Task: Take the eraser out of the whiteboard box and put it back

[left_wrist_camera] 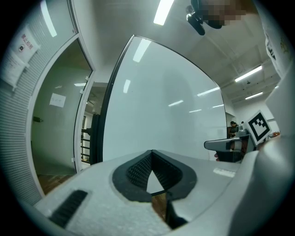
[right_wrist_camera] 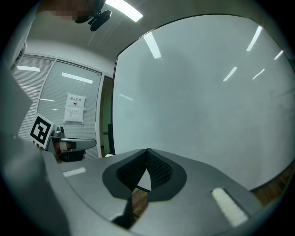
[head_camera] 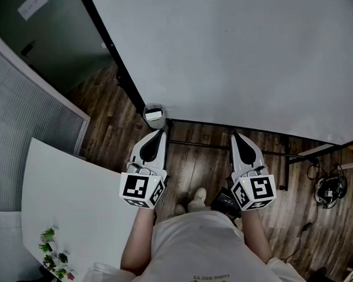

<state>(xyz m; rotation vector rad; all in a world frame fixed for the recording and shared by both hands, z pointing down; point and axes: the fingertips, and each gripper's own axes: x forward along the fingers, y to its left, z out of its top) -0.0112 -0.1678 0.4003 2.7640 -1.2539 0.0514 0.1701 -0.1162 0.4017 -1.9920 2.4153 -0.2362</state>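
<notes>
A large whiteboard [head_camera: 248, 52] on a black stand fills the upper head view. At its lower left corner hangs a small grey box [head_camera: 154, 115] with a pale block inside, probably the eraser [head_camera: 155, 115]. My left gripper [head_camera: 160, 132] is held level just below that box, jaws shut with nothing between them. To its right my right gripper [head_camera: 235, 135] is also shut and empty, near the board's lower edge. In the left gripper view the shut left gripper [left_wrist_camera: 151, 152] faces the whiteboard [left_wrist_camera: 166, 101]. In the right gripper view the shut right gripper [right_wrist_camera: 147, 150] also faces the whiteboard [right_wrist_camera: 207, 92].
A white table [head_camera: 68, 195] stands at the left with a small plant [head_camera: 53, 254] on it. The floor is dark wood, with the stand's bars [head_camera: 206, 145] beneath the board. Cables and a headset [head_camera: 330, 189] lie at the right. A glass partition [left_wrist_camera: 60, 115] stands left of the board.
</notes>
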